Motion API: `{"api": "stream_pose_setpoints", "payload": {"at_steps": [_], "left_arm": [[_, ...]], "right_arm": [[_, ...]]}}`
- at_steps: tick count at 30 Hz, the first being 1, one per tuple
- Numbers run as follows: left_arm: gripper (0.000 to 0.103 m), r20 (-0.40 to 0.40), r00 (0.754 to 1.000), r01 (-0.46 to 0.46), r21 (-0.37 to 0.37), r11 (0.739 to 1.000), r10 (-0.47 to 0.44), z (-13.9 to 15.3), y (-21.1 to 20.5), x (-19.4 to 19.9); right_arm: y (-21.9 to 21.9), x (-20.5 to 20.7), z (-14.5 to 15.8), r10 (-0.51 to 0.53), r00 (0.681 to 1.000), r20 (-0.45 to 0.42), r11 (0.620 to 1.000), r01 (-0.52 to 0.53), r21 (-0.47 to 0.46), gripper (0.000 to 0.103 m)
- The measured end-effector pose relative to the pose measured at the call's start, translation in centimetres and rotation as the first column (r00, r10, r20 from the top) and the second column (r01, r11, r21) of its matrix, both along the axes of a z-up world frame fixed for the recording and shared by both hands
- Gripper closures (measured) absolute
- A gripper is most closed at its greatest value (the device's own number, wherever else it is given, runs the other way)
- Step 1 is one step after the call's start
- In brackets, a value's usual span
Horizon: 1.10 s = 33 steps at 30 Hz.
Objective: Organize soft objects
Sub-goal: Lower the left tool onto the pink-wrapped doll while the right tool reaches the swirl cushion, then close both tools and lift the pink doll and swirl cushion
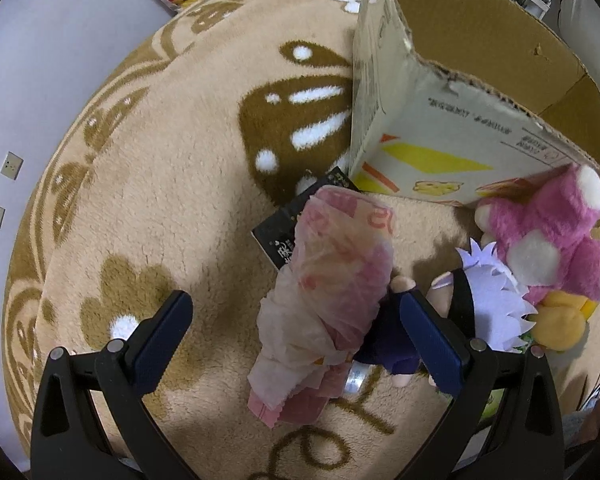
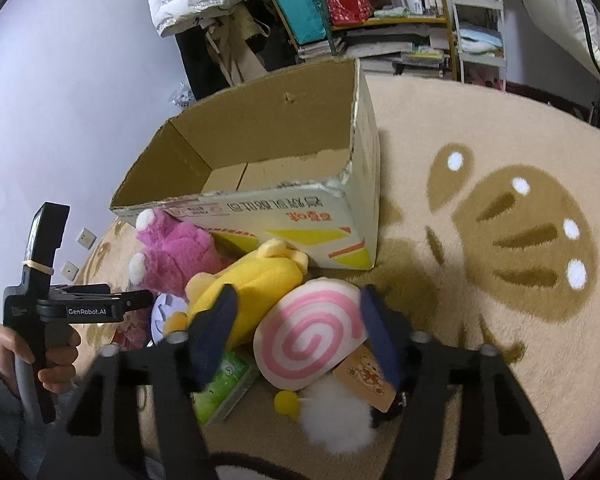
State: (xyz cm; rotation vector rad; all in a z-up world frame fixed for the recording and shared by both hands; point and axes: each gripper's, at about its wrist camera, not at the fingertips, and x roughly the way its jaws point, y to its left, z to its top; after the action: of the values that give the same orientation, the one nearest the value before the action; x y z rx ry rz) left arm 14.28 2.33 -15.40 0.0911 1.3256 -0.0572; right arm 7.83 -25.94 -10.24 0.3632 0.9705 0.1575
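Both grippers stand spread wide, grasping nothing: the left gripper (image 1: 296, 328) straddles a pink plastic-wrapped bundle (image 1: 324, 280) on the rug (image 1: 160, 200), the right gripper (image 2: 296, 332) flanks a pink-swirl cushion (image 2: 312, 336). Behind the toys, the cardboard box (image 2: 300, 216) sits upright, its visible floor bare. A pink plush (image 2: 172, 252) and yellow plush (image 2: 252, 280) lean against its front wall.
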Motion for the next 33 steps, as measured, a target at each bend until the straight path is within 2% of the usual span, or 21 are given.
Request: {"api": "stream_pose_setpoints", "payload": {"at_steps": [5, 14, 17, 18, 19, 20, 21, 27, 33], "left_arm": [[0.001, -0.007, 1.000, -0.013, -0.007, 1.000, 0.013, -0.4, 0.4, 0.2], [0.018, -0.047, 0.998, -0.045, -0.072, 0.996, 0.042, -1.4, 1.5, 1.1], [0.032, -0.058, 0.997, -0.055, -0.103, 0.993, 0.049, -1.7, 1.8, 1.4], [0.039, -0.065, 0.997, -0.057, -0.115, 0.992, 0.049, -1.9, 2.0, 1.6], [0.046, -0.070, 0.996, -0.056, -0.124, 0.991, 0.047, -2.0, 2.0, 1.6], [0.048, -0.074, 0.996, -0.054, -0.135, 0.989, 0.045, -2.0, 2.0, 1.7], [0.051, -0.073, 0.996, -0.054, -0.140, 0.989, 0.044, -2.0, 2.0, 1.8], [0.058, -0.057, 0.998, -0.035, -0.129, 0.991, 0.028, -1.7, 1.1, 1.4], [0.063, -0.042, 0.999, -0.040, -0.132, 0.990, 0.035, -1.0, 0.9, 1.0]], "right_arm": [[-0.6, 0.0, -0.5, -0.038, 0.999, -0.027, 0.999, 0.038, -0.007, 0.042], [-1.4, 1.0, -2.8, -0.061, 0.991, -0.120, 0.996, 0.068, 0.056, 0.042], [-1.5, 1.3, -3.3, -0.058, 0.988, -0.142, 0.994, 0.070, 0.079, 0.042], [-1.6, 1.3, -3.5, -0.060, 0.987, -0.151, 0.993, 0.075, 0.094, 0.042], [-1.8, 1.4, -3.7, -0.060, 0.986, -0.154, 0.992, 0.076, 0.104, 0.043], [-1.9, 1.4, -3.8, -0.057, 0.986, -0.156, 0.991, 0.075, 0.114, 0.050], [-1.9, 1.4, -3.9, -0.054, 0.986, -0.159, 0.990, 0.073, 0.118, 0.053], [-0.8, 1.5, -3.5, -0.032, 0.990, -0.139, 0.997, 0.041, 0.061, 0.067], [-0.1, 0.9, -2.8, -0.030, 0.993, -0.113, 0.999, 0.035, 0.036, 0.070]]}}
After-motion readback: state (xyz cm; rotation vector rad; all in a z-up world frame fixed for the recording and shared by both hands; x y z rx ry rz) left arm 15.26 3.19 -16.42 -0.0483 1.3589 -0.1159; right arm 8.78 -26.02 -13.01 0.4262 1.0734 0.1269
